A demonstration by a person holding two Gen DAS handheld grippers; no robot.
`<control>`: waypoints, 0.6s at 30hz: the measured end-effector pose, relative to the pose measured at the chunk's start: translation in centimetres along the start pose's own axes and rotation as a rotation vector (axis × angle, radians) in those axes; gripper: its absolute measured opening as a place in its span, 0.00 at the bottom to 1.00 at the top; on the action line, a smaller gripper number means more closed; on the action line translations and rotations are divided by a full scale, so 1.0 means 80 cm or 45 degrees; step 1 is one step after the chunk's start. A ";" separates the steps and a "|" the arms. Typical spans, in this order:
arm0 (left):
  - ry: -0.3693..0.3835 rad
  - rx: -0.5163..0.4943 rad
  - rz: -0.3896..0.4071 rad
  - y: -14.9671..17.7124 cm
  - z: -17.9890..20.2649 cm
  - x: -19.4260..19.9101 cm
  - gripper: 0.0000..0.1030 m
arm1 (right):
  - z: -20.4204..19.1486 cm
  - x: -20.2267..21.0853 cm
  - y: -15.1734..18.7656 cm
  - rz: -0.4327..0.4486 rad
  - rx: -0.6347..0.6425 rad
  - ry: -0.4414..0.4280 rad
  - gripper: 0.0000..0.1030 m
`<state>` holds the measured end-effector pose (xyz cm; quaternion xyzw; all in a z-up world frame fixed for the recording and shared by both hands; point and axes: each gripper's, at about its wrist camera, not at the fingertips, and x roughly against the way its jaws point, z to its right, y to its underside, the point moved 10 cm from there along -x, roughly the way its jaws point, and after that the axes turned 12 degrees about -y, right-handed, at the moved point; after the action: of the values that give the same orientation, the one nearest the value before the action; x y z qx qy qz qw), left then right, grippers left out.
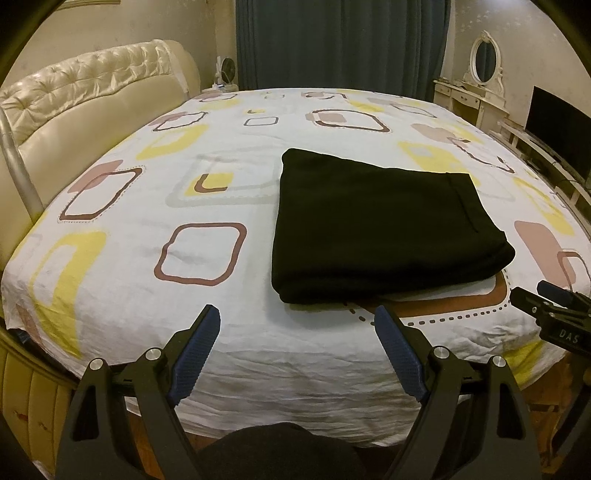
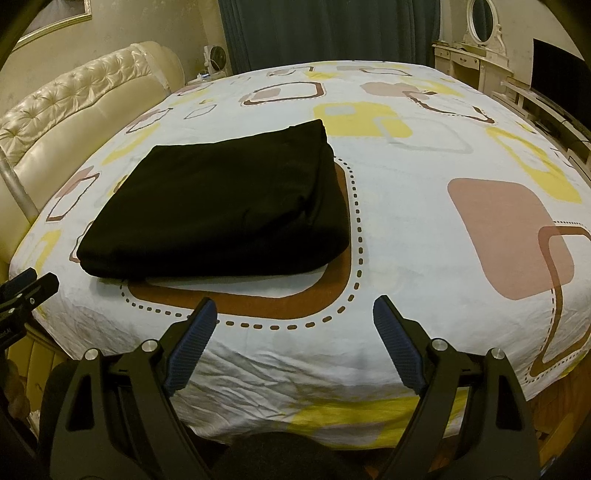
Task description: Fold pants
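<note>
patterned bed [image 1: 147, 258] carries folded black pants [image 1: 380, 229].

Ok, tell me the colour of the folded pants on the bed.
Black, plain, no pattern. The folded pants show best in the right wrist view.

Bedroom in a home. A wide bed [image 1: 147, 258] fills both views, covered by a white sheet [image 2: 406, 206] printed with yellow, pink and brown rounded squares. A cream tufted headboard [image 1: 92, 96] stands at its left side. Dark blue-green curtains [image 1: 340, 44] hang full-length on the far wall. To the right stand an ornate cream dressing table [image 1: 469, 99] with an oval mirror [image 1: 484, 61] and a dark flat screen [image 1: 561, 133] on a low unit. A small fan [image 2: 214, 57] sits beside the headboard, and a gilt picture frame [image 2: 55, 22] hangs above it.
</note>
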<state>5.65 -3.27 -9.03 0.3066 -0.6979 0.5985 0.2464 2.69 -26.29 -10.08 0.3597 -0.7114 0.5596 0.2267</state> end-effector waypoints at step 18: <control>-0.003 -0.008 0.016 -0.003 0.002 0.003 0.82 | -0.007 -0.003 0.004 -0.010 0.016 -0.004 0.84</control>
<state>5.67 -3.48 -8.74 0.3023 -0.7019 0.5974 0.2429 2.55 -25.69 -10.30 0.3648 -0.7067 0.5627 0.2255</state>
